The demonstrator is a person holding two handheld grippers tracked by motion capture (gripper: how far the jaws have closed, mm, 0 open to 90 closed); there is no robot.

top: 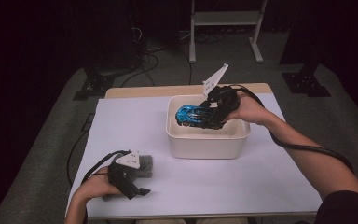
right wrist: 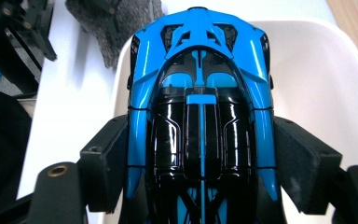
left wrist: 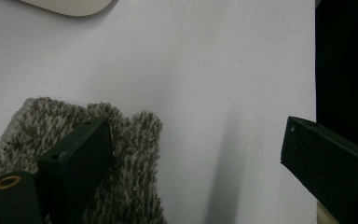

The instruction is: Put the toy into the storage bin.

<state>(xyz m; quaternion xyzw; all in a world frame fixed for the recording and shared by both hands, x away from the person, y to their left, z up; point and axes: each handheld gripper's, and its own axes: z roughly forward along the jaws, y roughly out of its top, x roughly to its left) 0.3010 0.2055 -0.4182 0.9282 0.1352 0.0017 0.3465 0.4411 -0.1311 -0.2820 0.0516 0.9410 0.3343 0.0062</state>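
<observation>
A blue and black toy car (top: 193,114) (right wrist: 200,93) is clamped by its sides between the pads of my right gripper (top: 212,116) (right wrist: 200,140). It hangs nose-down inside the white tub (top: 207,140) (right wrist: 317,70) at the far middle of the table. My left gripper (top: 140,191) (left wrist: 193,128) rests near the front left edge with its jaws wide apart and nothing between them. One of its fingers (left wrist: 81,154) lies over a grey fuzzy cloth (top: 147,163) (left wrist: 121,154).
A white sheet (top: 261,177) covers the table, and a wooden strip (top: 168,90) shows along its far edge. A corner of the tub (left wrist: 70,5) shows at the top of the left gripper view. Dark floor, cables and a stand's legs lie beyond the table.
</observation>
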